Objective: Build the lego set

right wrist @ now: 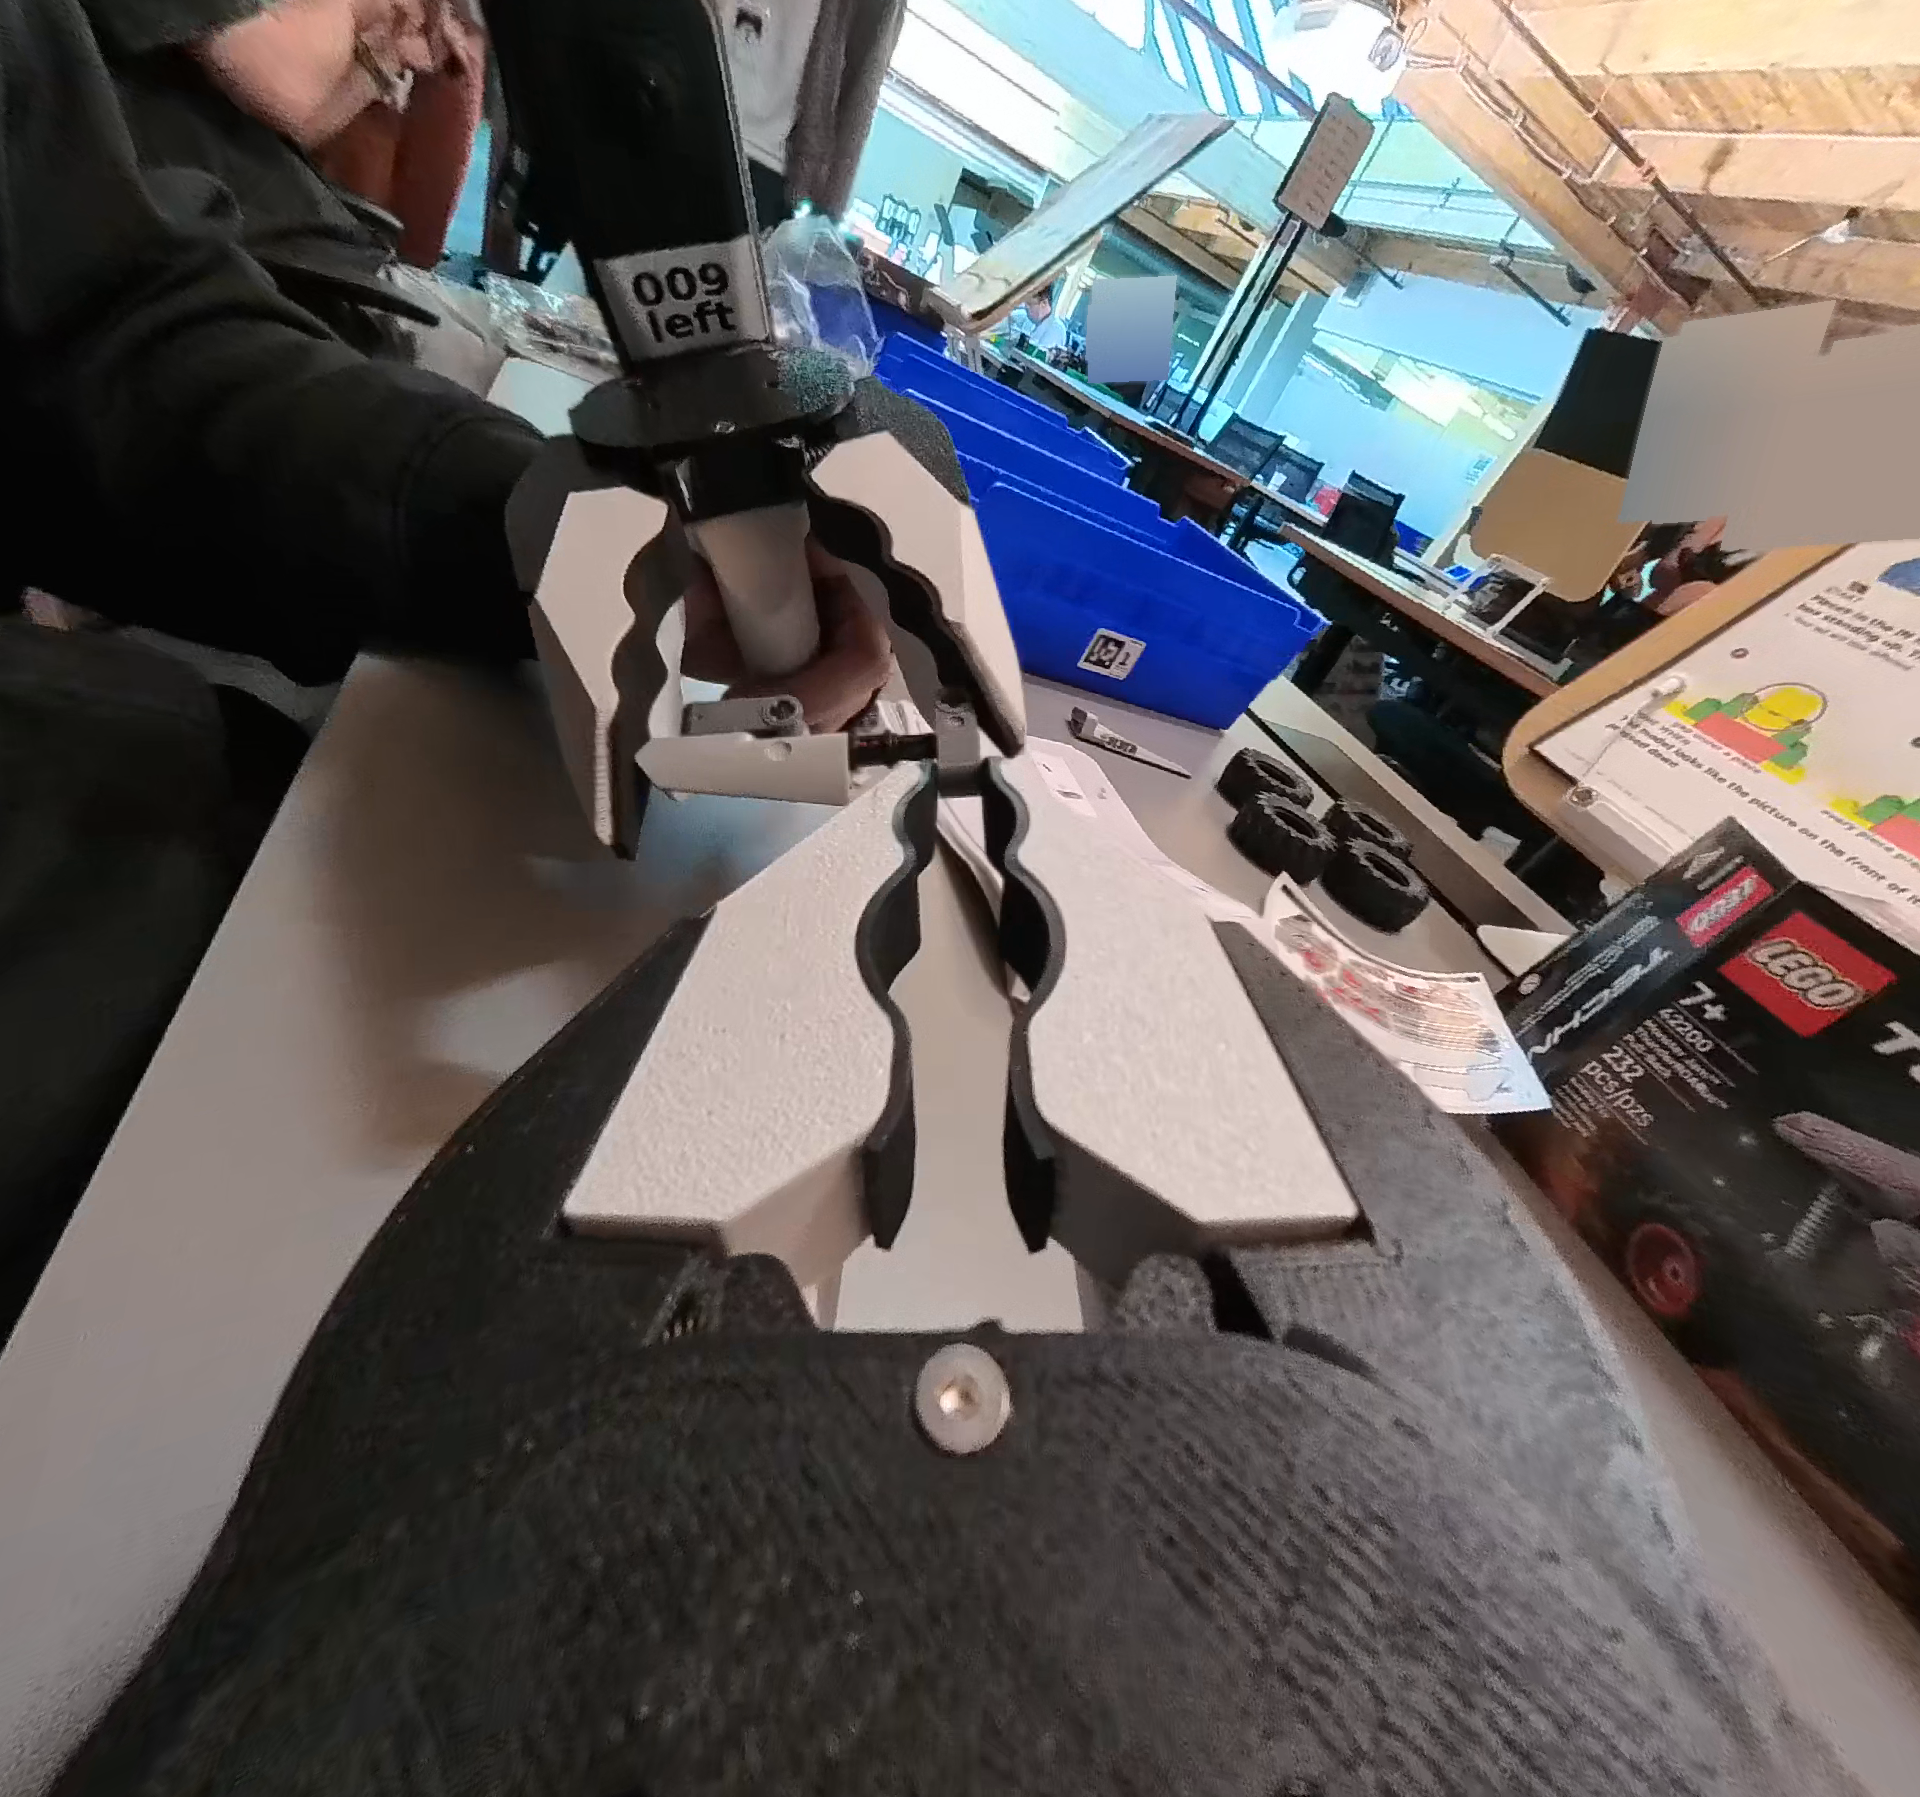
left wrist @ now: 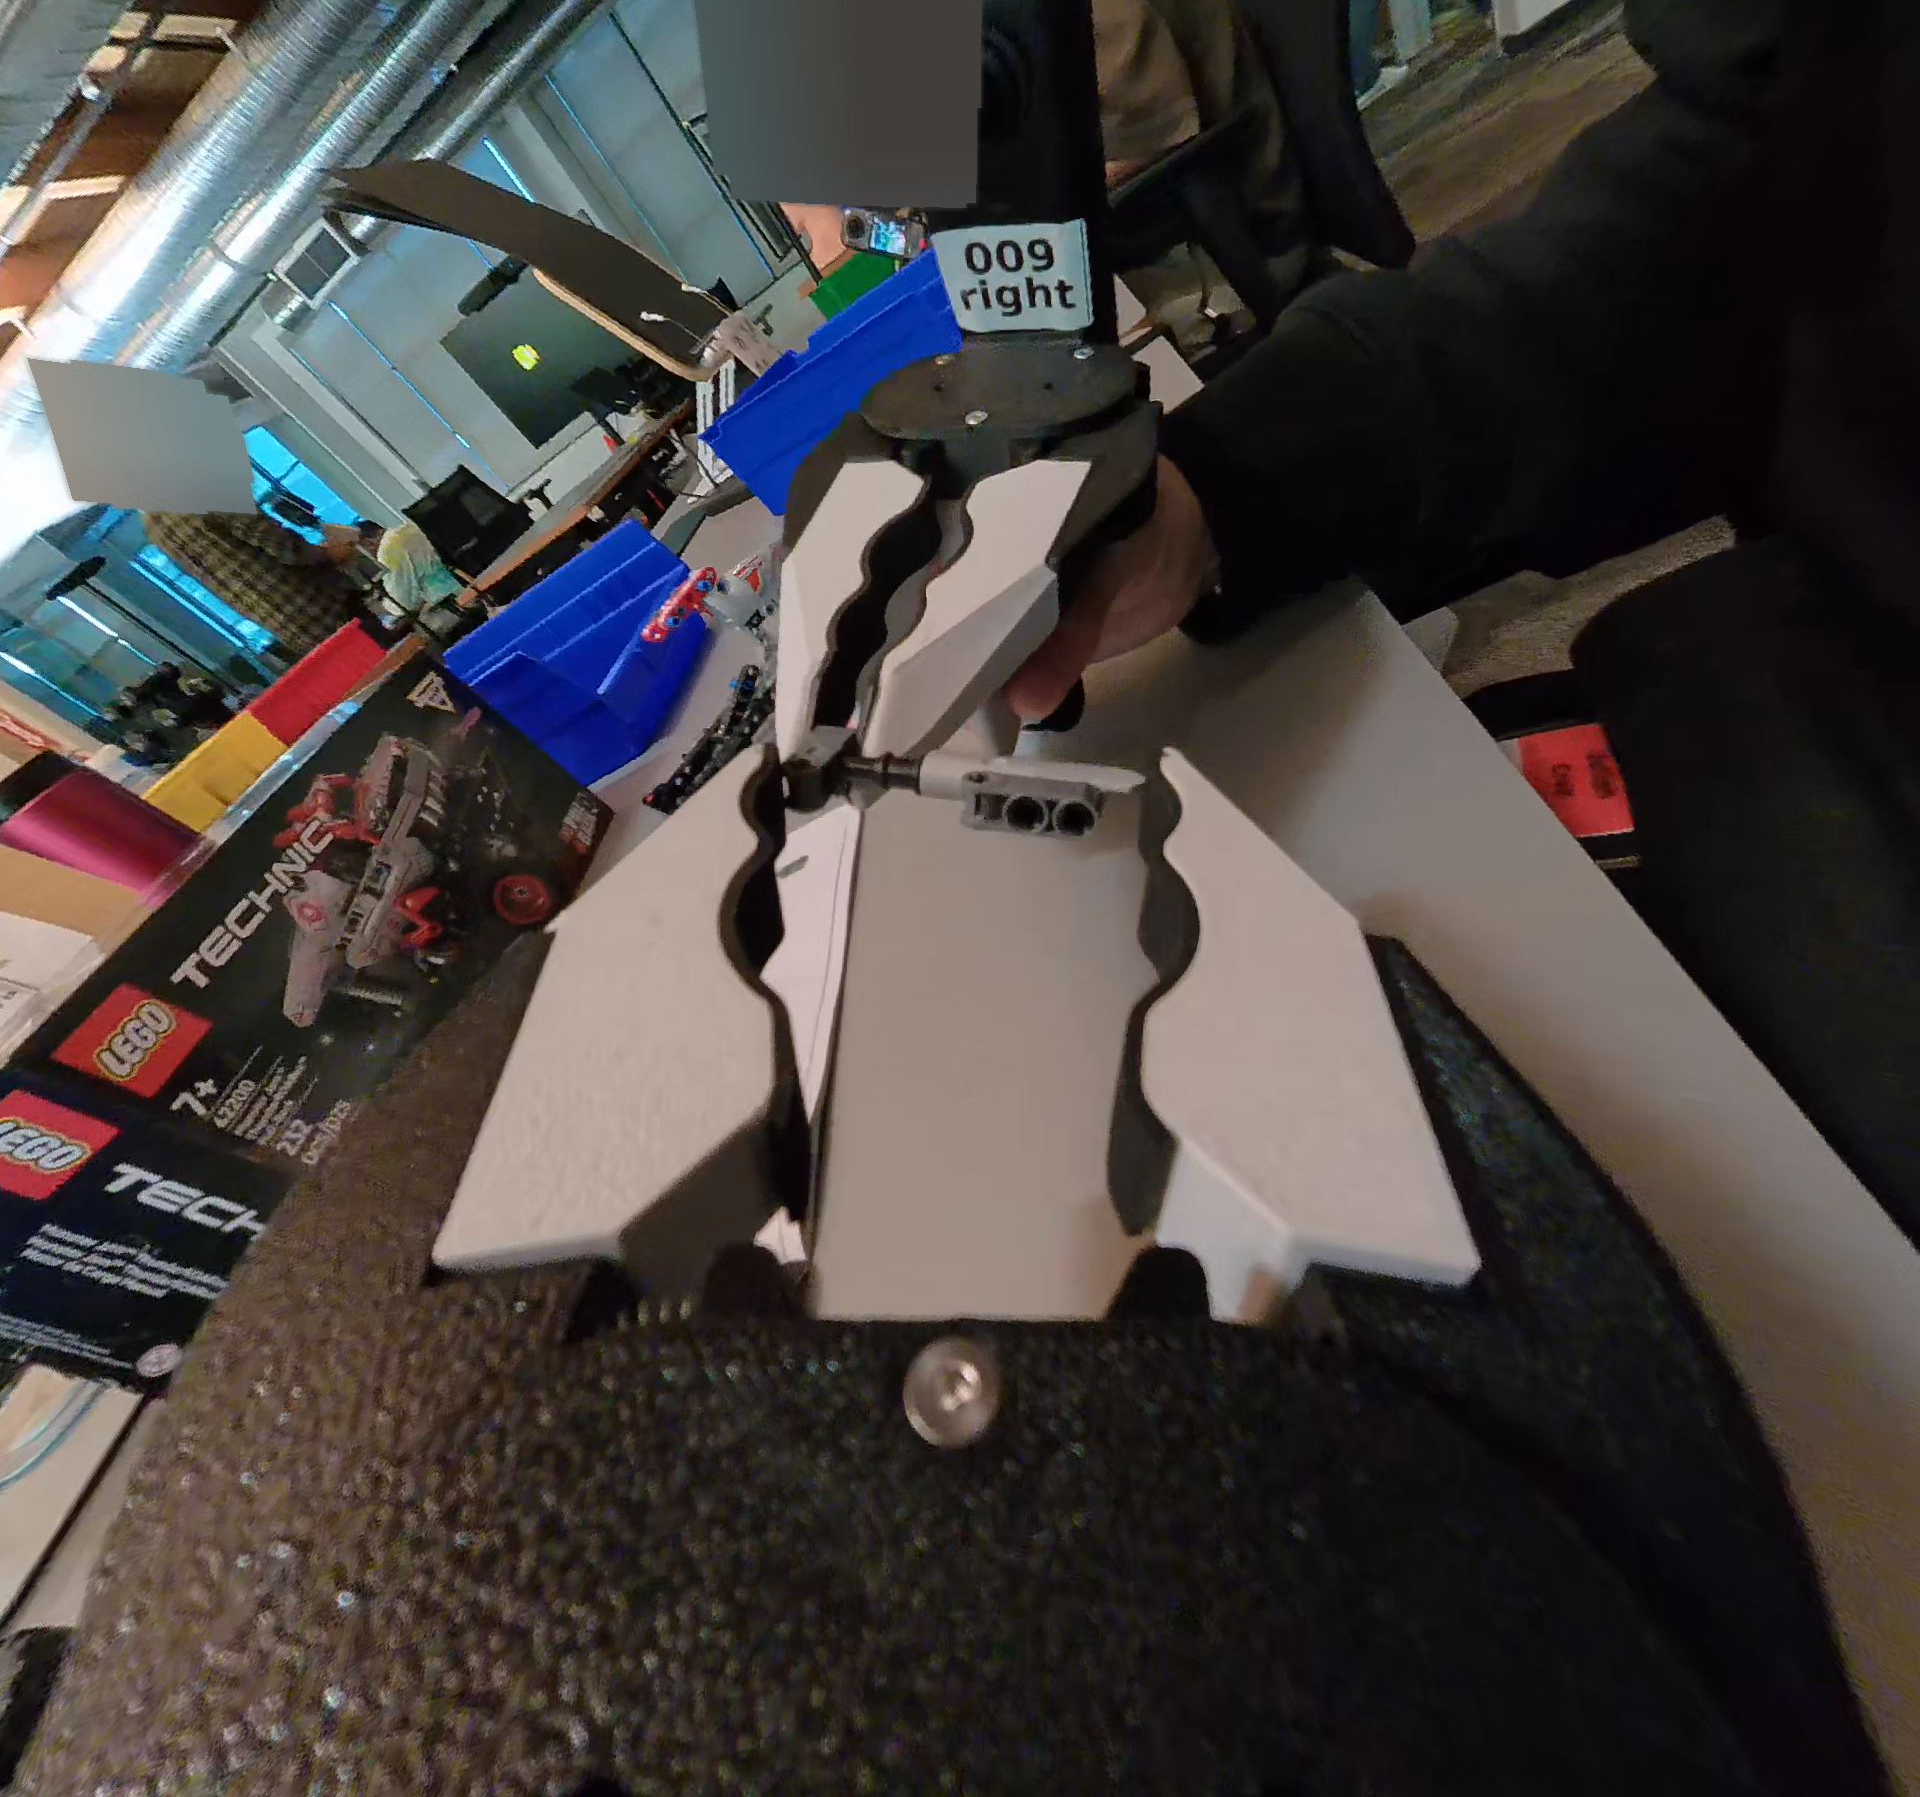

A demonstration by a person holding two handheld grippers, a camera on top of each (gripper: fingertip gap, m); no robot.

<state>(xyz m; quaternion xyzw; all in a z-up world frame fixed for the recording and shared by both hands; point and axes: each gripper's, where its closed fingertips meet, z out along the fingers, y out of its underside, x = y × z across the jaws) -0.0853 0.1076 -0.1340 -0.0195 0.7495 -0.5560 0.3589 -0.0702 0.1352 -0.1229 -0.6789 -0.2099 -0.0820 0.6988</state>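
Observation:
A small grey lego assembly [left wrist: 1023, 802] hangs above the white table [left wrist: 1382, 812]: a light grey beam with two holes, a black axle and a grey connector [left wrist: 821, 748]. My left gripper [left wrist: 966, 771] has its jaws wide apart and grips the assembly lengthwise, end to end. My right gripper [left wrist: 836, 731] comes from the opposite side and is shut on the connector at one end. In the right wrist view my right gripper [right wrist: 961, 776] pinches the connector [right wrist: 954, 724], and the left gripper [right wrist: 810, 760] spans the beam [right wrist: 748, 760].
Lego boxes [left wrist: 312, 916] [right wrist: 1766, 1072] lie at the table's side. Blue bins [left wrist: 592, 646] [right wrist: 1091, 563] stand behind. Several black tyres [right wrist: 1330, 843], a sticker sheet [right wrist: 1392, 1009] and a black part [left wrist: 717, 739] lie on the table. A picture board [right wrist: 1766, 708] leans nearby.

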